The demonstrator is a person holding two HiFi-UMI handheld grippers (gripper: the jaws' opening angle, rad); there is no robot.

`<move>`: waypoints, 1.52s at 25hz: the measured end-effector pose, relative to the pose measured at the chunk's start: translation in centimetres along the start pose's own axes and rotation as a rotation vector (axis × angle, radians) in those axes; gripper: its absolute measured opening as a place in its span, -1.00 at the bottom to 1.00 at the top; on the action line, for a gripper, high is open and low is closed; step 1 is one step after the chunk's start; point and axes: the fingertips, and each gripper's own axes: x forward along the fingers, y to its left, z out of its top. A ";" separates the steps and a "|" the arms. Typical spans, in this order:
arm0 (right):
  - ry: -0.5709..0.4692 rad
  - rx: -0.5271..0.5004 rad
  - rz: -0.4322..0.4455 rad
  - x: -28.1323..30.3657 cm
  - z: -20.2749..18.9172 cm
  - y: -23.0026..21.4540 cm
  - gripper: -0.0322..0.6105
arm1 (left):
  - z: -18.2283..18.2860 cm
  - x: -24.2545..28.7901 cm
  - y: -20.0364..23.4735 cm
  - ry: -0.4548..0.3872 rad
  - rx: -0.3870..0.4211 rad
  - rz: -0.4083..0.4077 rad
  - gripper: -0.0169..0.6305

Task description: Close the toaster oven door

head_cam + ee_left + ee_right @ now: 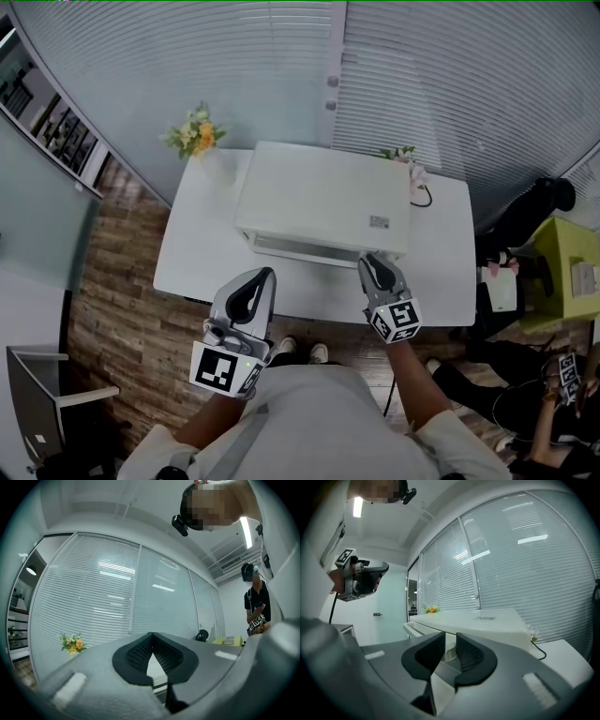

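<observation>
In the head view, the white toaster oven (319, 197) sits at the middle of the white table (202, 253), against the blinds. Its door (291, 248) shows as a pale lip jutting from the lower front edge, so it looks only partly closed. The right gripper (371, 261) is at the lower right corner of that front, probably placed to work the door's end rather than its middle. The left gripper (263, 277) hangs short of the oven at lower centre-left, apparently held clear. A vase of flowers (195, 134) stands at the table's upper left corner. In the left gripper view, the left gripper (151, 637) is clenched tip to tip on nothing, which suits an idle hand. A strip of the oven shows white below the meeting pads. In the right gripper view, the right gripper (450, 644) stands slightly released, a narrow slit between its pads. The oven (483, 623) fills the centre just beyond, its door (412, 630) hanging out at centre-left. Nothing is plainly pinched.
</observation>
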 end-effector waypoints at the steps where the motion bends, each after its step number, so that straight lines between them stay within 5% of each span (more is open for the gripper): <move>1: 0.006 -0.007 -0.007 -0.1 0.0 0.0 -0.68 | 0.0 -0.1 0.0 0.000 0.001 0.002 -0.93; 17: 0.021 -0.048 -0.094 -3.4 3.8 0.3 -0.73 | -0.6 -0.7 -0.2 0.017 -0.003 -0.003 -0.93; 38: 0.014 -0.237 -0.020 -6.9 15.6 7.3 -0.80 | -0.4 -1.0 -1.5 0.009 -0.016 -0.029 -0.93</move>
